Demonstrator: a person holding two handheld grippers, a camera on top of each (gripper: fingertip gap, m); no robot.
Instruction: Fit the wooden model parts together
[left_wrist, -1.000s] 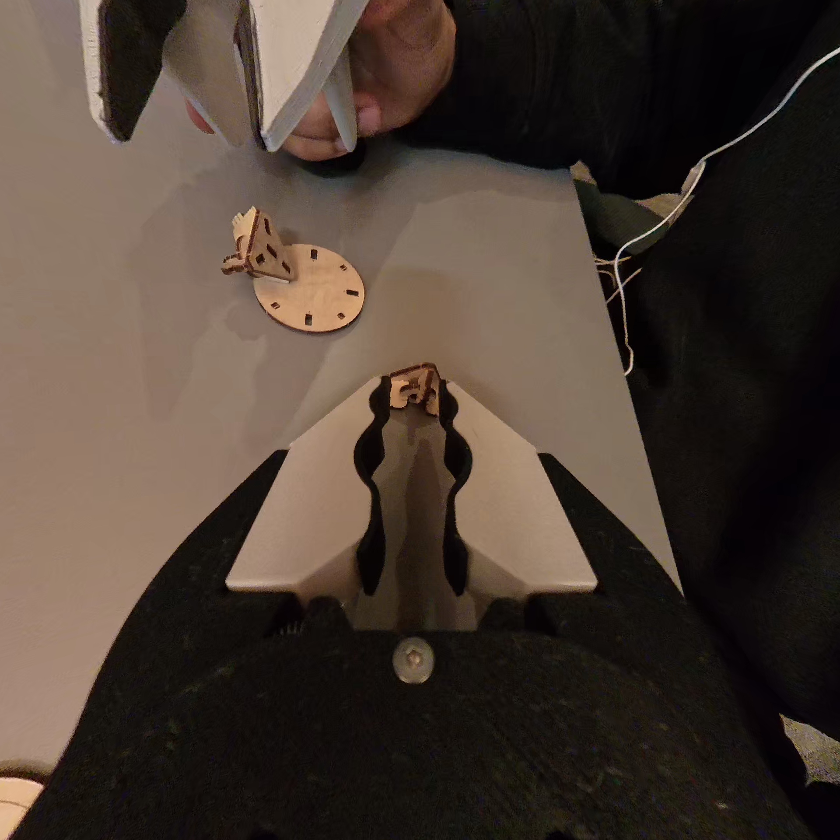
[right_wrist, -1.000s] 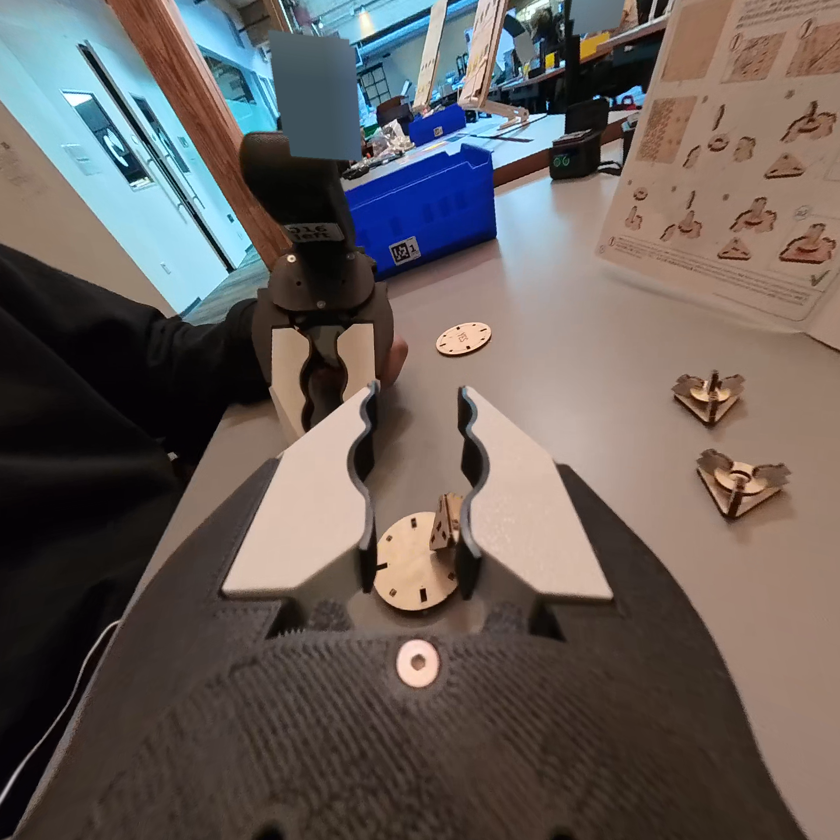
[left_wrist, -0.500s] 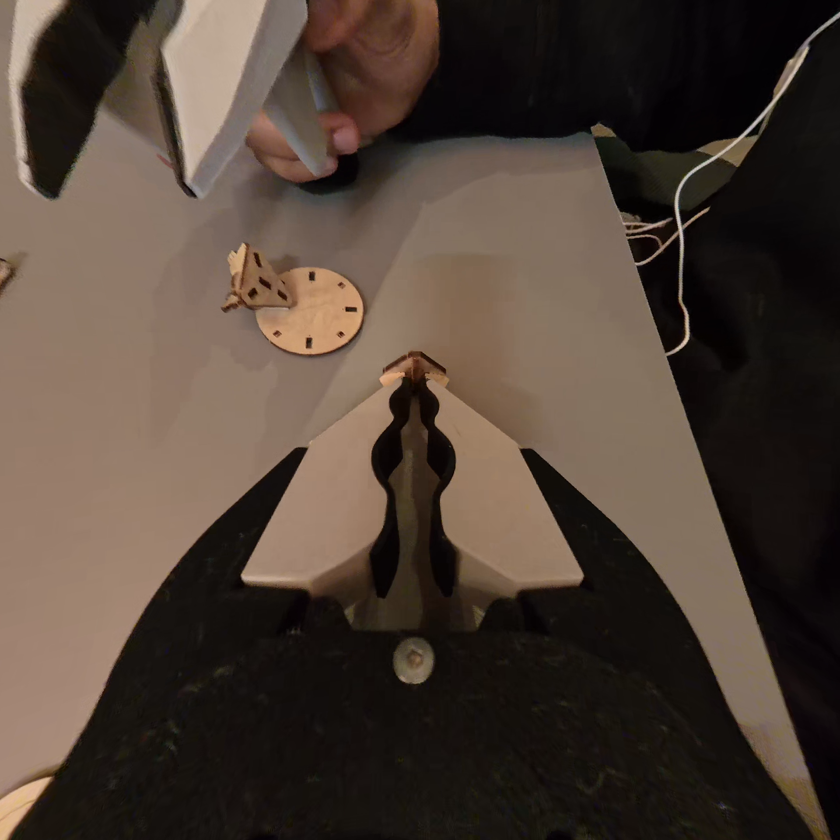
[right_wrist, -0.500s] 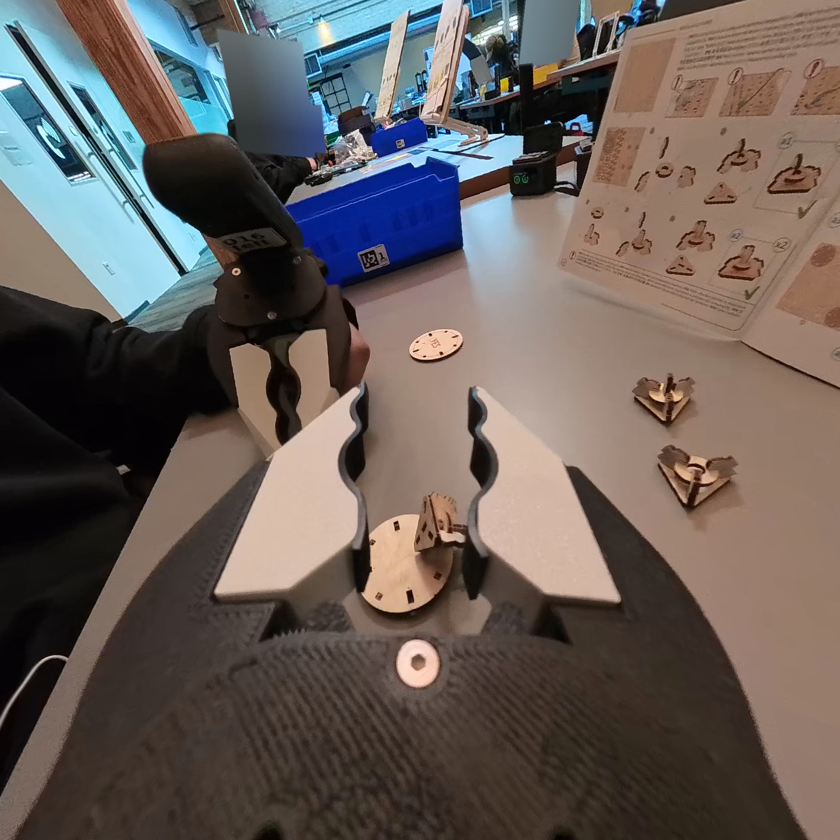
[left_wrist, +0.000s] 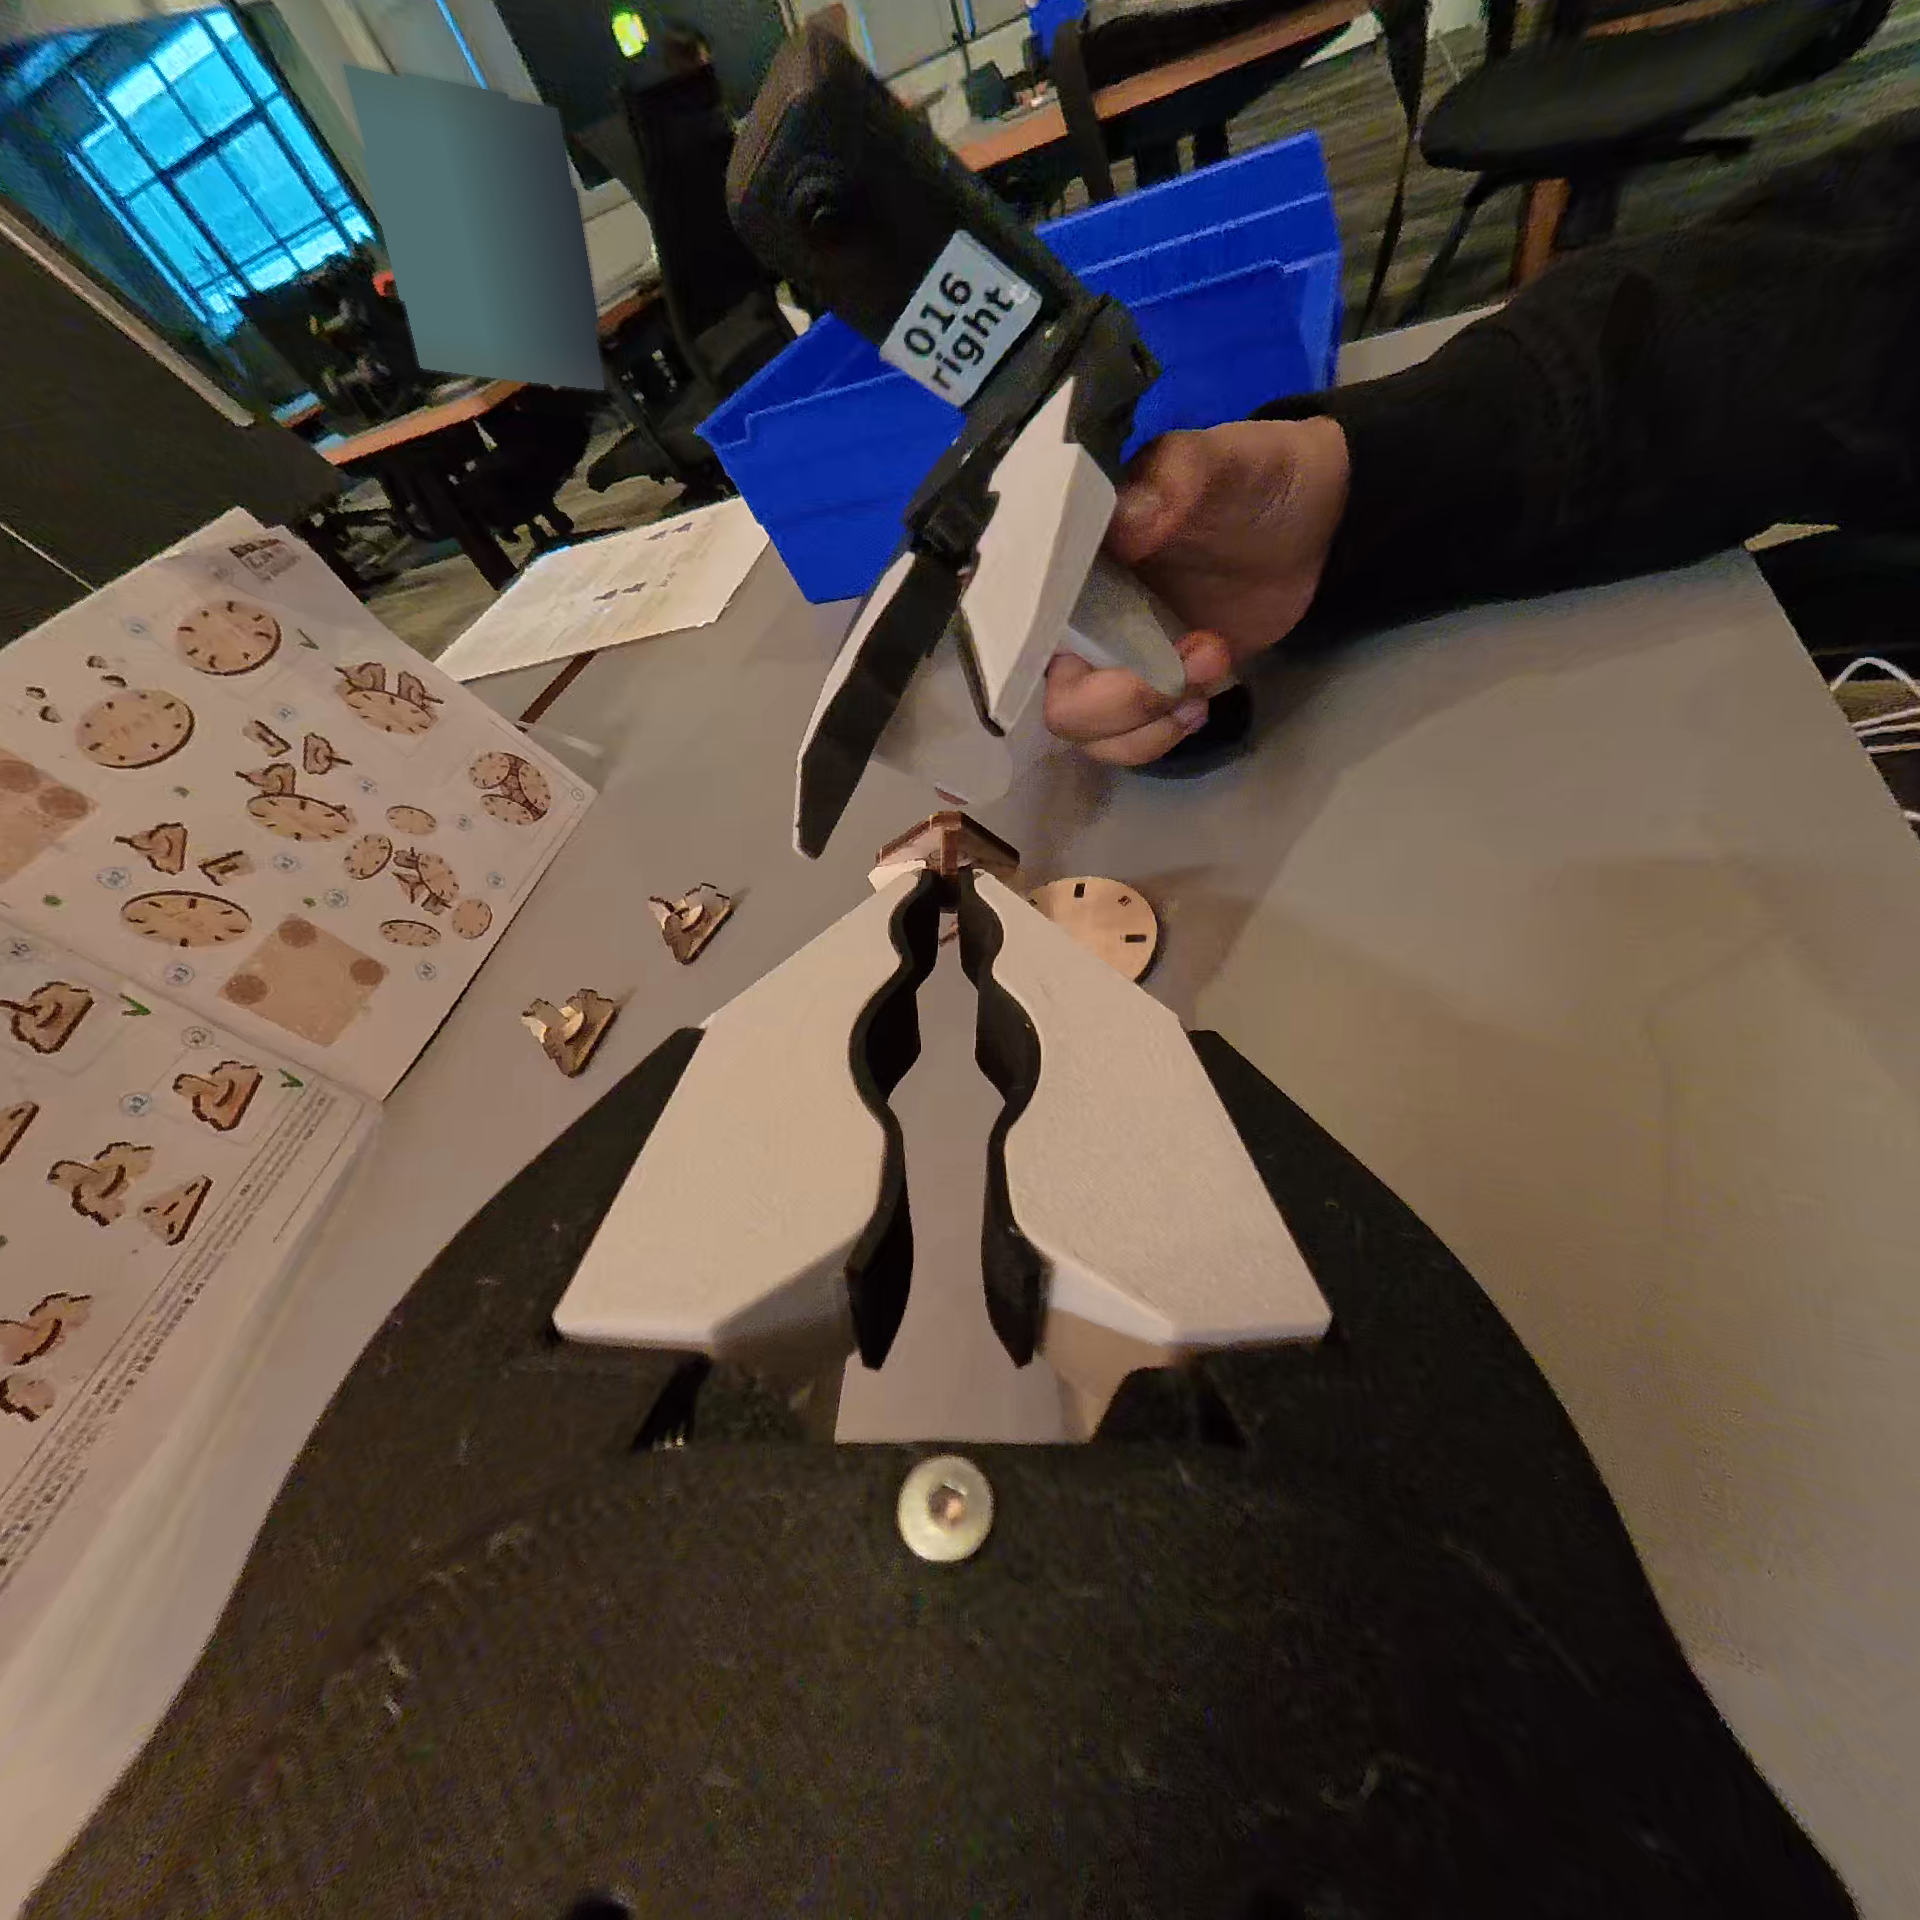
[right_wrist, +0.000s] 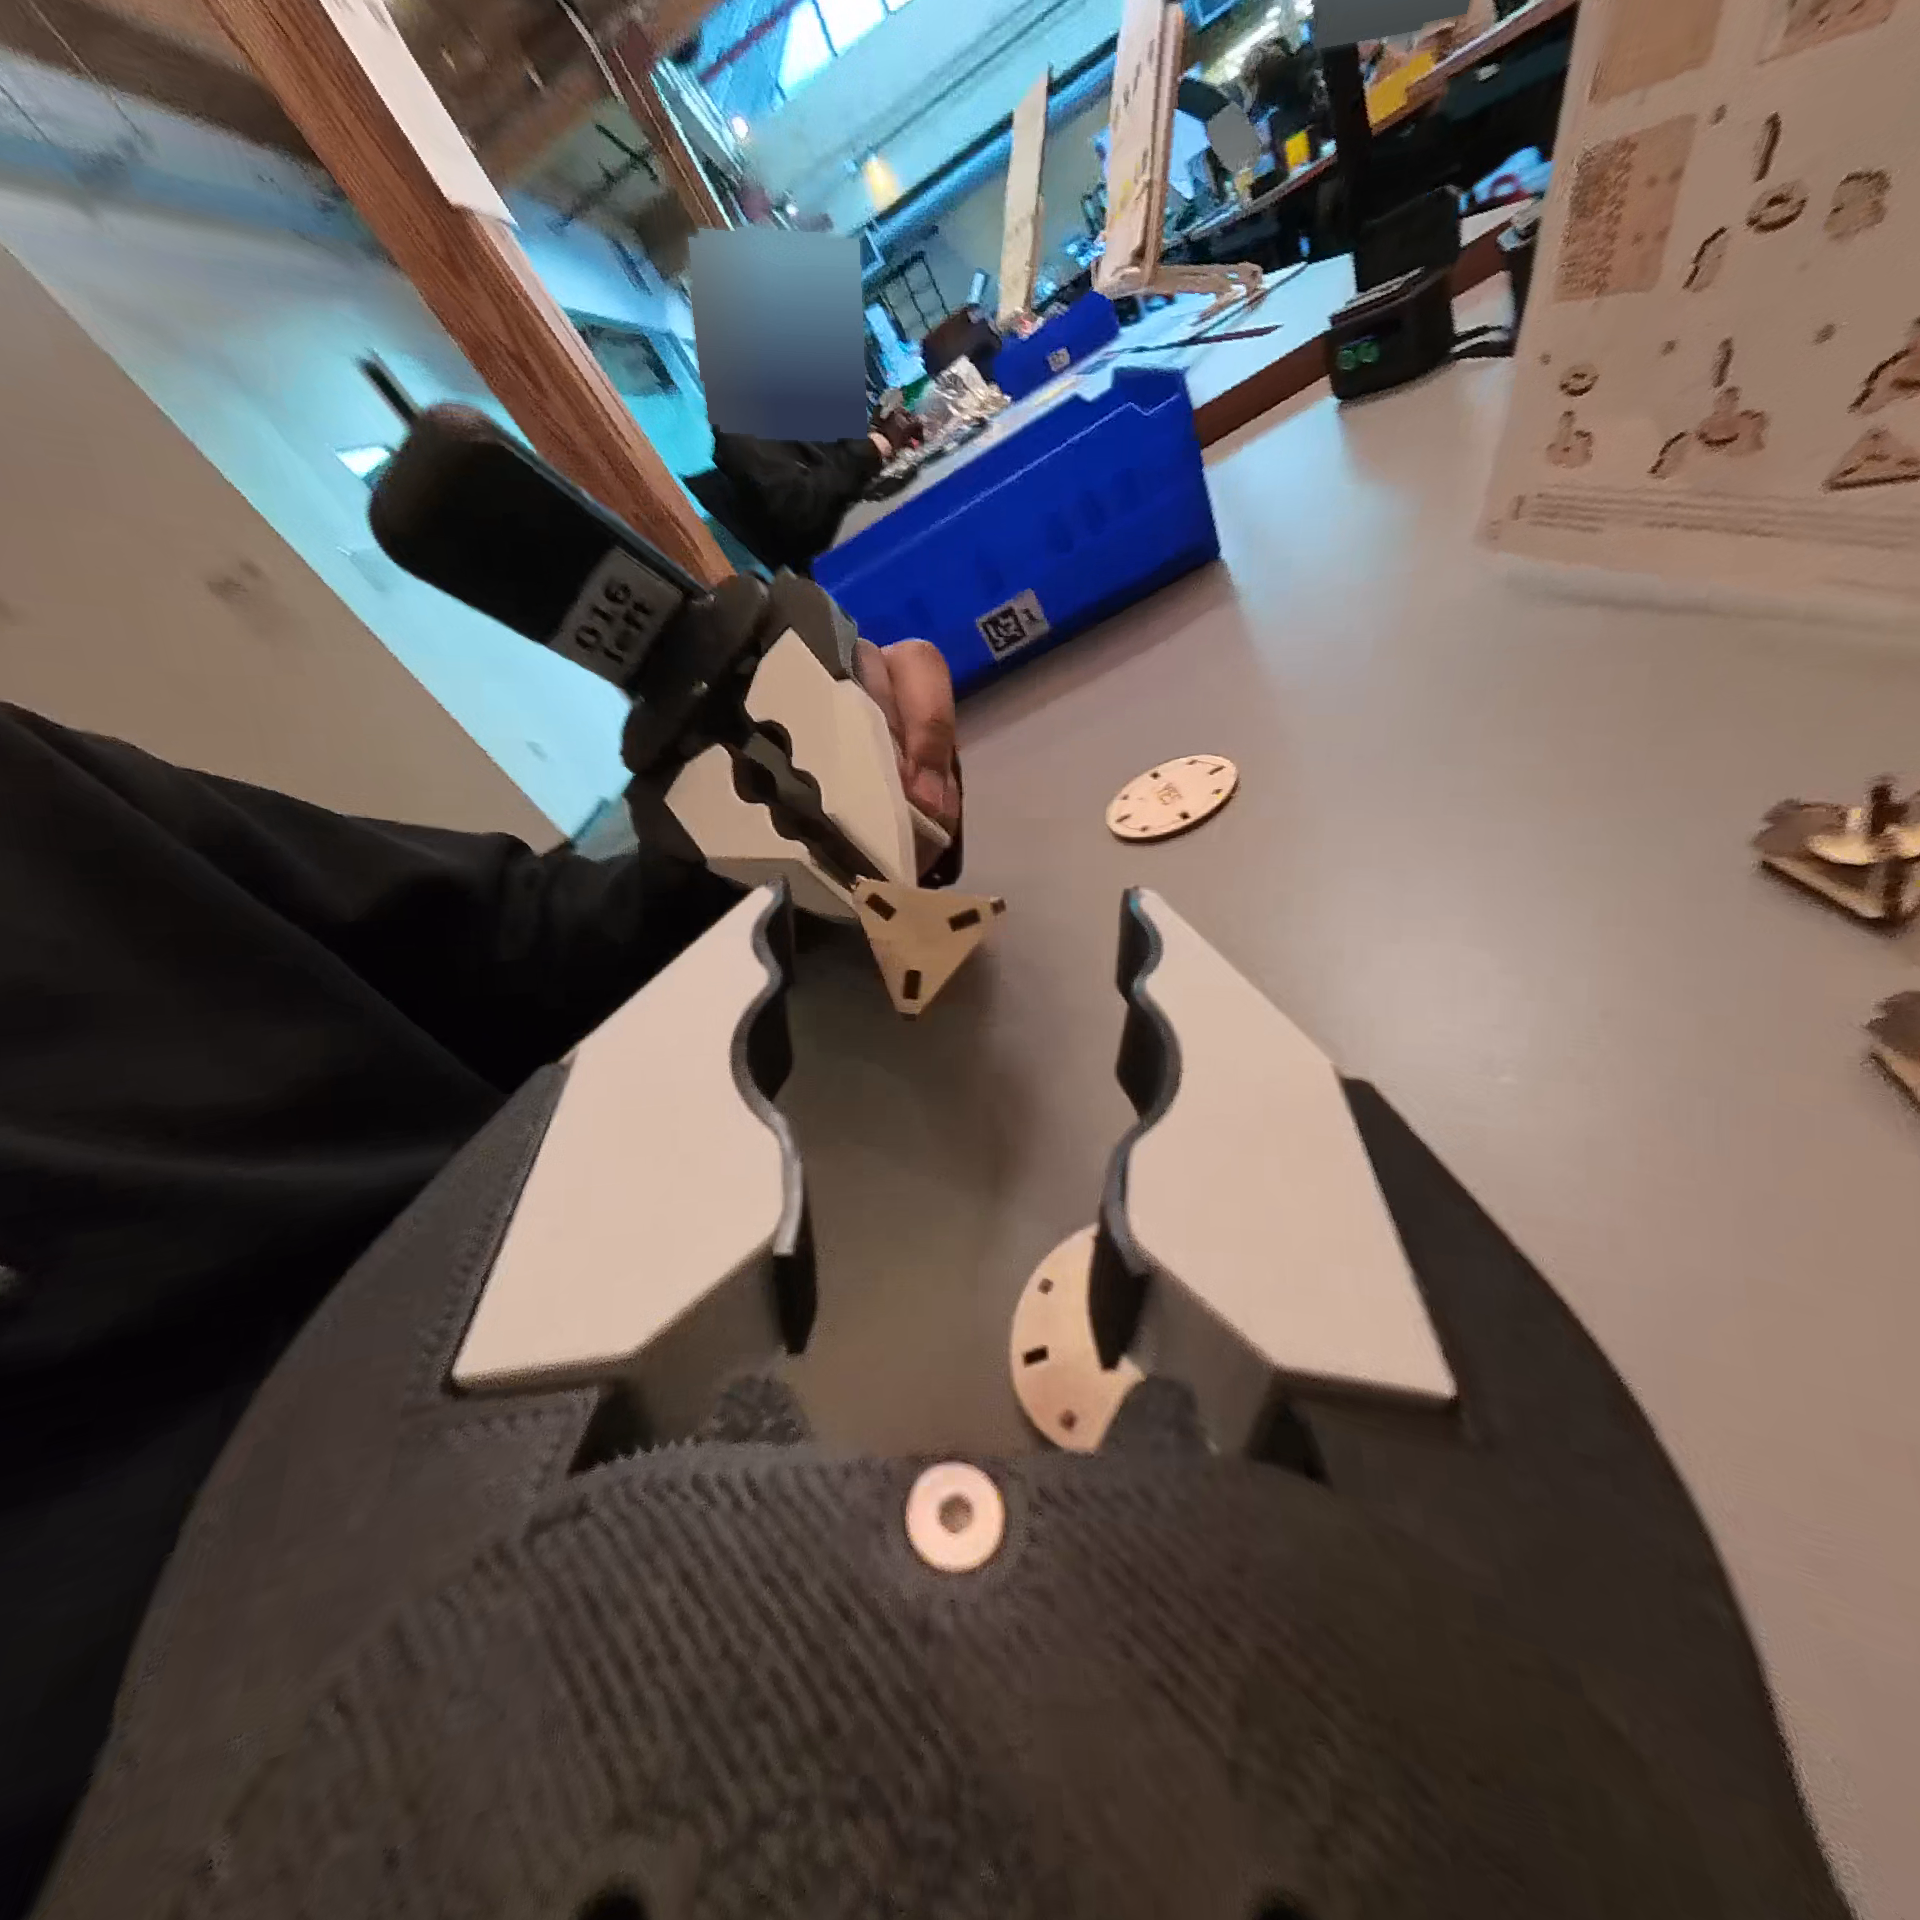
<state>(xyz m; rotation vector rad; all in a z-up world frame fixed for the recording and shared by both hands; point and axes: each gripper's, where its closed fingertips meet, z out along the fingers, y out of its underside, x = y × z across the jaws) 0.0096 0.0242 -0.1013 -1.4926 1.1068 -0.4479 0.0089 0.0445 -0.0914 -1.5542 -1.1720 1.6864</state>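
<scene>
My left gripper (left_wrist: 940, 885) is shut on a small triangular wooden piece (left_wrist: 943, 854) pinched at its fingertips and held above the grey table (left_wrist: 1455, 935). The right wrist view shows it too: the left gripper (right_wrist: 854, 906) grips one corner of the slotted triangle (right_wrist: 930, 943). My right gripper (right_wrist: 951, 914) is open and empty, facing the triangle from close by. It hangs just above the left fingertips in the left wrist view (left_wrist: 894, 816). A round slotted wooden disc (left_wrist: 1107, 925) lies on the table behind the left fingers, and under the right finger in the right wrist view (right_wrist: 1055, 1351).
Two small wooden assemblies (left_wrist: 691, 920) (left_wrist: 569, 1029) sit left of the fingers, beside an open instruction sheet (left_wrist: 208, 883). A blue bin (right_wrist: 1039, 540) stands at the table's far side. Another wooden disc (right_wrist: 1174, 795) lies before it. A person's hand (left_wrist: 1195, 582) holds the right gripper. The round slotted wooden disc (left_wrist: 1107, 925) is about equally far from each gripper, around 10 cm. The right camera catches it too, in the right wrist view (right_wrist: 1076, 1370).
My left gripper closed on the triangular piece, lifted it and tilted up. My right gripper opened wider and pulled back from the disc, now facing the held triangle.
</scene>
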